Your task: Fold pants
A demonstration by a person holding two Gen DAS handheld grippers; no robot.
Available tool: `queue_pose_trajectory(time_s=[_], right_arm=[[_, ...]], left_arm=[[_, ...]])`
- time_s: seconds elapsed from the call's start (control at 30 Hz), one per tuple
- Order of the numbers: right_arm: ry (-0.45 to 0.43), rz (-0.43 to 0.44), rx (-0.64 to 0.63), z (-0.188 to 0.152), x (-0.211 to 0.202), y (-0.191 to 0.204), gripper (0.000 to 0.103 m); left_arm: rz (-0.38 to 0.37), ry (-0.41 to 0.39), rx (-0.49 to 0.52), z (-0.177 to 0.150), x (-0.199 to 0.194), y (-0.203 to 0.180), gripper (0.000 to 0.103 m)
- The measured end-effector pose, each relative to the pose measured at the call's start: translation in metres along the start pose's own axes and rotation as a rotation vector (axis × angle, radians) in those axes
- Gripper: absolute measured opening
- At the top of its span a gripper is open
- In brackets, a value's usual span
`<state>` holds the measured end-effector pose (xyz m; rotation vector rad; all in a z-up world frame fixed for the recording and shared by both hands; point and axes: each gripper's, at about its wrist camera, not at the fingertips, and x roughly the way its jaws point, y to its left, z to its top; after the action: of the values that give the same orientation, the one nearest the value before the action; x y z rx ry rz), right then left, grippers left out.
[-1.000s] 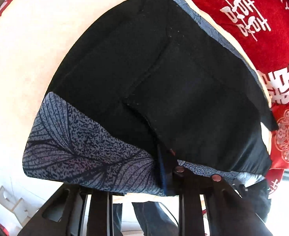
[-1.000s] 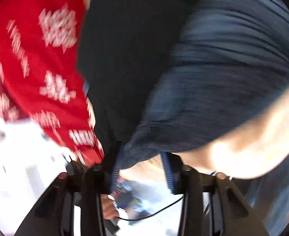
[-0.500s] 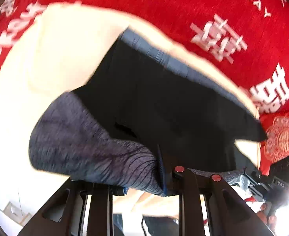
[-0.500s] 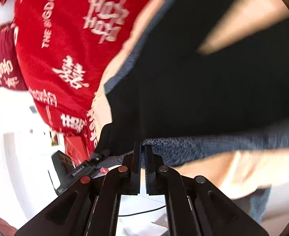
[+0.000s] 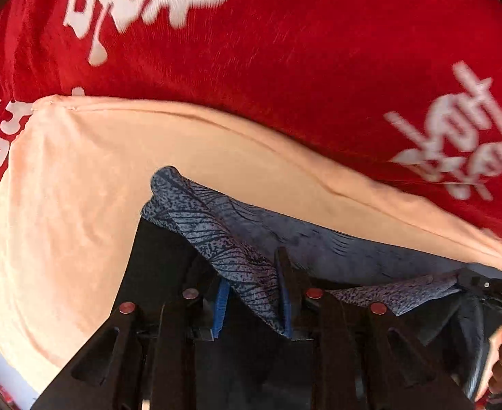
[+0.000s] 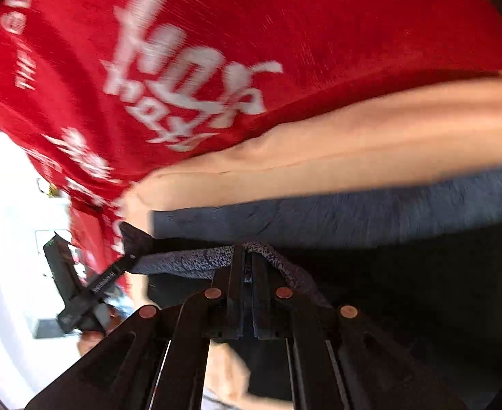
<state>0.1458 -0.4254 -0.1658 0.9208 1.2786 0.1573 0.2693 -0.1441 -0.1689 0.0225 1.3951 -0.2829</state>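
The pants are black with a blue leaf-print band point(image 5: 217, 225). They lie on a peach cloth point(image 5: 80, 188) over a red cloth. My left gripper point(image 5: 252, 294) is low over the pants; its jaws stand a little apart with the blue printed band bunched between them. My right gripper point(image 6: 246, 270) is shut on the same blue printed edge point(image 6: 196, 259), close to the peach cloth point(image 6: 319, 157). The black part of the pants point(image 6: 404, 273) lies right of the right gripper. Each gripper shows at the edge of the other's view.
A red cloth with white lettering point(image 5: 285, 51) covers the surface beyond the peach cloth, and also fills the top of the right wrist view point(image 6: 217, 34). A bright white room area point(image 6: 8, 239) shows at the left of the right wrist view.
Both grippers have dropped from high above down to the peach cloth, carrying the blue band with them. The black panel, wide open before, is now mostly hidden. The right gripper closed.
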Motion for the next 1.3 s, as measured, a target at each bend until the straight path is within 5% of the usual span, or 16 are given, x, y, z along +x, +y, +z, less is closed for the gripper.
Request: queue_pose_trajectory(time_s=[0.17,0.2,0.23,0.27,0.3,0.47,0.53,0.67,0.8,0.9,1.03,1.3], right_arm=[[0.04,-0.057,-0.067,0.011,0.009,0.01,0.009],[0.039,-0.055,-0.087,0.009,0.004,0.017,0.018],[0.033,-0.057,-0.108,0.007,-0.002,0.023,0.028],[0.02,-0.067,-0.134,0.003,-0.012,0.031,0.057],[0.009,-0.073,-0.15,0.001,-0.019,0.037,0.077],[-0.034,-0.07,-0.29,-0.018,-0.043,0.078,0.074],[0.008,-0.11,-0.347,-0.02,-0.027,0.085,0.058],[0.081,-0.233,-0.401,-0.013,0.03,0.077,0.055],[0.038,-0.314,-0.447,0.004,0.045,0.064,0.052],[-0.039,-0.259,-0.382,0.019,0.017,0.064,0.053],[-0.115,-0.186,-0.373,0.007,-0.04,0.057,0.055],[-0.139,-0.248,-0.184,-0.099,-0.126,-0.022,0.056]], left_arm=[[0.008,0.028,-0.028,0.007,-0.013,0.002,0.029],[0.005,0.018,-0.023,0.006,-0.025,0.004,0.033],[0.015,0.004,-0.015,0.005,-0.034,0.005,0.048],[0.043,-0.026,-0.001,0.004,-0.046,0.007,0.062],[0.07,-0.057,0.012,0.002,-0.057,0.008,0.064],[0.072,-0.025,0.042,-0.004,-0.057,0.01,0.064],[0.102,0.012,0.054,-0.005,-0.032,0.003,0.064],[0.19,0.029,0.041,-0.004,0.015,0.006,0.064],[0.239,-0.006,-0.015,0.016,0.033,0.015,0.084],[0.238,0.015,-0.064,0.027,0.027,0.017,0.084],[0.204,-0.01,0.027,0.01,-0.009,-0.007,0.084],[0.097,0.038,0.315,-0.075,-0.051,-0.09,0.084]])
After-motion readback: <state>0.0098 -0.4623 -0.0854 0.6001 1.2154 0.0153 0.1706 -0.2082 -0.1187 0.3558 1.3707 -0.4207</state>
